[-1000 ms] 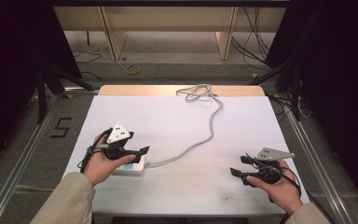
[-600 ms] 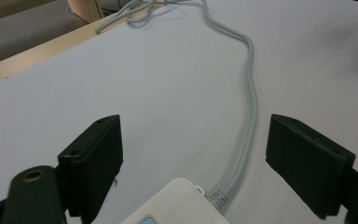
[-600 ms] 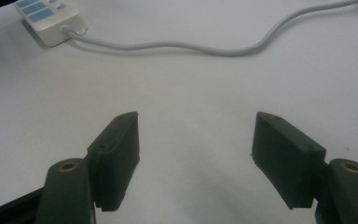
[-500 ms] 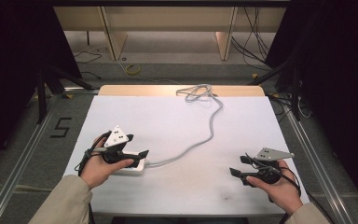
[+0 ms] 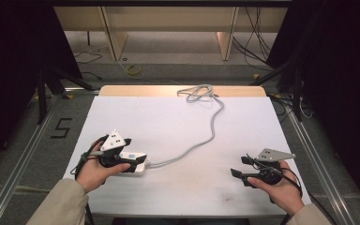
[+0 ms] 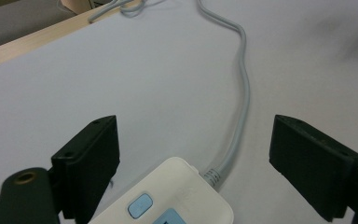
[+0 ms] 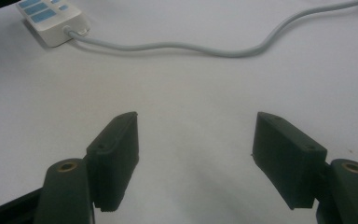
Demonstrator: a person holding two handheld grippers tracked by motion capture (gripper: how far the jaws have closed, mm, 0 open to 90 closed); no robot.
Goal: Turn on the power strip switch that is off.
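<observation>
left gripper (image 6: 193, 154): jaws just opened wide, nothing clamped | power strip (image 6: 168, 200): cable end between them, pads clear | right gripper (image 7: 196, 154): apart, well off

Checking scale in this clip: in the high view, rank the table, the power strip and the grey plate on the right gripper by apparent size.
1. Table, by far the largest.
2. and 3. Power strip and grey plate: they look about alike, and the left gripper hides part of the strip, so I won't rank them.

Bare table (image 5: 178, 122) lies open between the grippers; only the grey cable (image 5: 212, 126) crosses it, apparently lying flat.
</observation>
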